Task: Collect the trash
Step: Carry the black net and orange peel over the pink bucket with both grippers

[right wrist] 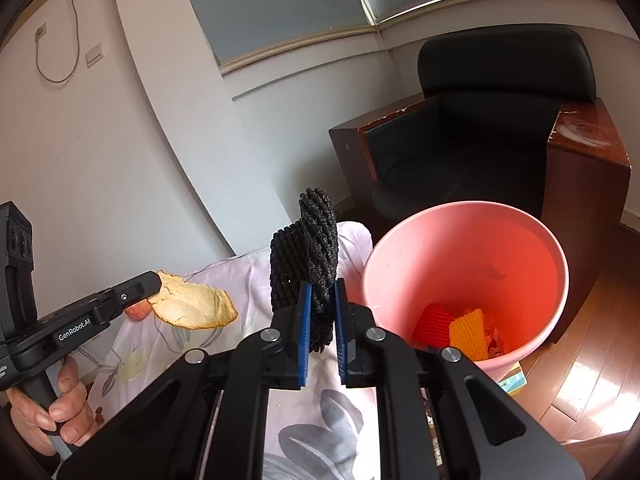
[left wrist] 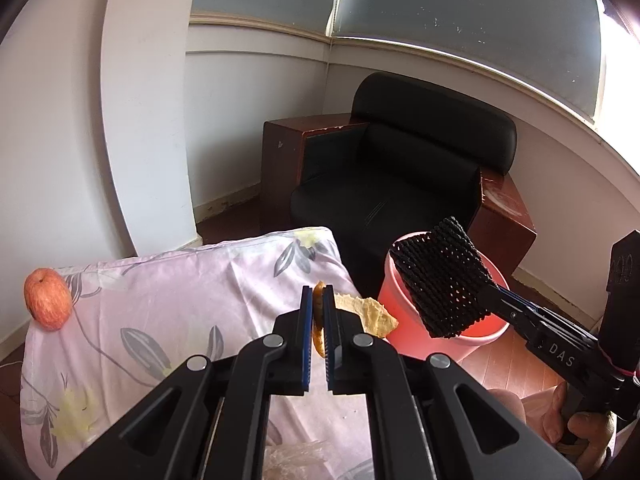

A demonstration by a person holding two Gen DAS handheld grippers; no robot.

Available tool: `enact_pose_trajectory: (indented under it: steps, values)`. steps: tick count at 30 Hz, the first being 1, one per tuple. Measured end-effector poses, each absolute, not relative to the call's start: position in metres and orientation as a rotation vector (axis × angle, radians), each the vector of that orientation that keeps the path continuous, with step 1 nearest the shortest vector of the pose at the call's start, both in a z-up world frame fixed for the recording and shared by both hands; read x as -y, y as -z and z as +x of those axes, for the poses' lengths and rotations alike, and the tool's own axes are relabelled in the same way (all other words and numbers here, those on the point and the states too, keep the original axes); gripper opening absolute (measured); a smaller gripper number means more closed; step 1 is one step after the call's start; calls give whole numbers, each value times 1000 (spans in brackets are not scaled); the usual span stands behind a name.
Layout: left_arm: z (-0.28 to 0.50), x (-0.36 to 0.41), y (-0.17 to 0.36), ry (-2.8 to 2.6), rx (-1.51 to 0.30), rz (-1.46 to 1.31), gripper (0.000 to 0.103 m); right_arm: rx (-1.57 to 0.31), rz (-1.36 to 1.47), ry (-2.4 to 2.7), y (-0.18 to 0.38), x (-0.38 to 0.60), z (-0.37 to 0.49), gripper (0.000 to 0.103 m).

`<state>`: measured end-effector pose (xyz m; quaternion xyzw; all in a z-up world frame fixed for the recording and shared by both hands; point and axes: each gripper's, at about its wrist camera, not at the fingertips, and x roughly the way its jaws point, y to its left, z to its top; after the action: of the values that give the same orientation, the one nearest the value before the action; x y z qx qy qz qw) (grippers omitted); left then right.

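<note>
Some trash already lies in the pink bin (right wrist: pixel 400 248); the right gripper (right wrist: pixel 320 312) has its jaws clamped on black foam netting (right wrist: pixel 316 240) beside the rim, the left gripper (left wrist: pixel 318 312) pinches an orange peel (left wrist: pixel 370 312) above the floral-covered bed (left wrist: pixel 160 300); both await dropping; crinkled plastic (left wrist: pixel 296 456), possibly a wrapper, remains.

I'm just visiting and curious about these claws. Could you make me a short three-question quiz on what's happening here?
1. True or false: the left claw is shut on a piece of fruit peel.
2. What does the right claw hold?
A. an apple
B. a black foam net
C. a cushion
3. Fill in: at the bottom of the pink bin lie red and ______ foam nets.

Key:
1. True.
2. B; the apple sits untouched on the flowered pillow.
3. Orange.
</note>
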<state>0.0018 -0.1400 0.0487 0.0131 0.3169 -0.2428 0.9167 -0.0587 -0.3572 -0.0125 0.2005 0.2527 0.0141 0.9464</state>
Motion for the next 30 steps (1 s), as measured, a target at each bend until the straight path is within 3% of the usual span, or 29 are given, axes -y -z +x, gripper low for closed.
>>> enact_pose_trajectory:
  steps: [17, 30]
  values:
    - [10, 219, -64, 641, -597, 74, 4, -490, 451, 109, 20, 420, -60, 11]
    - [25, 285, -45, 697, -571, 150, 4, -539, 473, 164, 42, 448, -46, 11]
